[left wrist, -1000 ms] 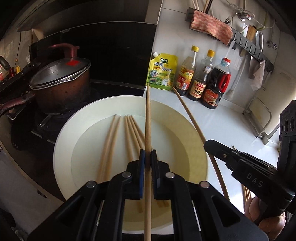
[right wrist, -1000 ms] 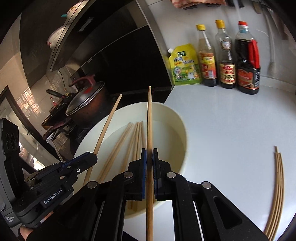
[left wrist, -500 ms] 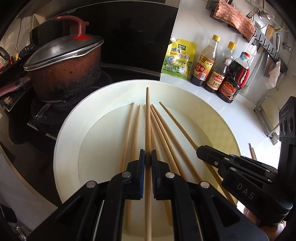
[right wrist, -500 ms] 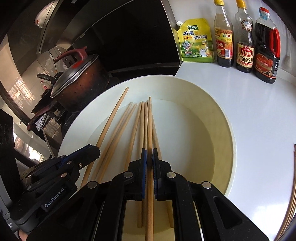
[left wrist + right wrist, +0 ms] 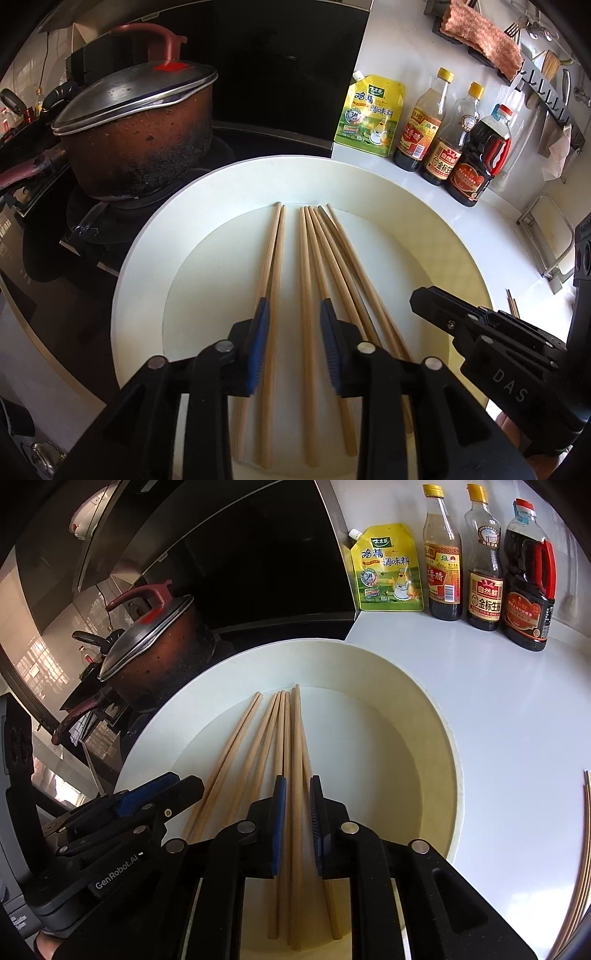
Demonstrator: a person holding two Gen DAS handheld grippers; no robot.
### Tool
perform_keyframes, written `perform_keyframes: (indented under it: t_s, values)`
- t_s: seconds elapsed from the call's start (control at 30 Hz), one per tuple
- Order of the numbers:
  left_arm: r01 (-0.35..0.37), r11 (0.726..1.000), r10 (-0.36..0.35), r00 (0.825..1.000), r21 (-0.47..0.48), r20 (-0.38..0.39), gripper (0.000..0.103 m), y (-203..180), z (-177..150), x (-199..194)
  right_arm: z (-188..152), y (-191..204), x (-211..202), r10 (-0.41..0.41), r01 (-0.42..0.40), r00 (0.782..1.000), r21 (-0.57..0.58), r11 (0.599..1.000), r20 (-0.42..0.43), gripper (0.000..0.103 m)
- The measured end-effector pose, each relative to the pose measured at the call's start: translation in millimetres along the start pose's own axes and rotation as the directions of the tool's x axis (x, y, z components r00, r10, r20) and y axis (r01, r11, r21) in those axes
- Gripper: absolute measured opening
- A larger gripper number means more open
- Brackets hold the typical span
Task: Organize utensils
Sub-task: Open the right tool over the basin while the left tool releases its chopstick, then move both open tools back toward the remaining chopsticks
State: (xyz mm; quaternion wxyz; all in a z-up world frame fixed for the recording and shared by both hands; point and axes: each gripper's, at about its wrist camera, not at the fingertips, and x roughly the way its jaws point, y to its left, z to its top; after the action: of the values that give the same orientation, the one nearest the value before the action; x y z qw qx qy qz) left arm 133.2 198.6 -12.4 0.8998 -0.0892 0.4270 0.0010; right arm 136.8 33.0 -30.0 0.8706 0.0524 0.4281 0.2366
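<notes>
Your left gripper [image 5: 293,343] stands wide and empty over the bowl [image 5: 424,221]. Your right gripper [image 5: 297,825] is narrowly parted, 1 chopstick lying loose between its pads — judged released, not held. The chopsticks [image 5: 314,273] lie side by side at frame centre, tips pointing up-frame, apparently to keep them bundled. More sticks [image 5: 580,834] wait at the right edge — likely next.

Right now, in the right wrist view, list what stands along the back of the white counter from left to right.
Yellow seasoning pouch → yellow-capped vinegar bottle → yellow-capped soy sauce bottle → dark red-handled jug.
</notes>
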Motion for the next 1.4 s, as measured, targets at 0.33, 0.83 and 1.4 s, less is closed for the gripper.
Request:
perform_keyframes:
  t_s: [0.33,0.83,1.4]
  values:
    - [-0.015,1.0,0.015,1.0,-0.007,0.027,0.04,-1.3,-9.3,-18.1,-10.2,-1.9,-20.0,-0.013,0.014,0.999,-0.011,1.0,0.029,0.012]
    - [-0.009,1.0,0.007,0.999,0.026,0.054,0.044,-32.7,-29.4,-43.5,-31.3,-19.7,-64.5,-0.04,0.04,0.995,0.0,0.999,0.093,0.014]
    - [0.042,0.99,-0.051,0.997,0.133,0.065,0.055,-104.3,-53.1,-62.3,-62.1,-69.4,-136.1,-0.132,0.125,0.973,0.053,0.991,0.188,0.029]
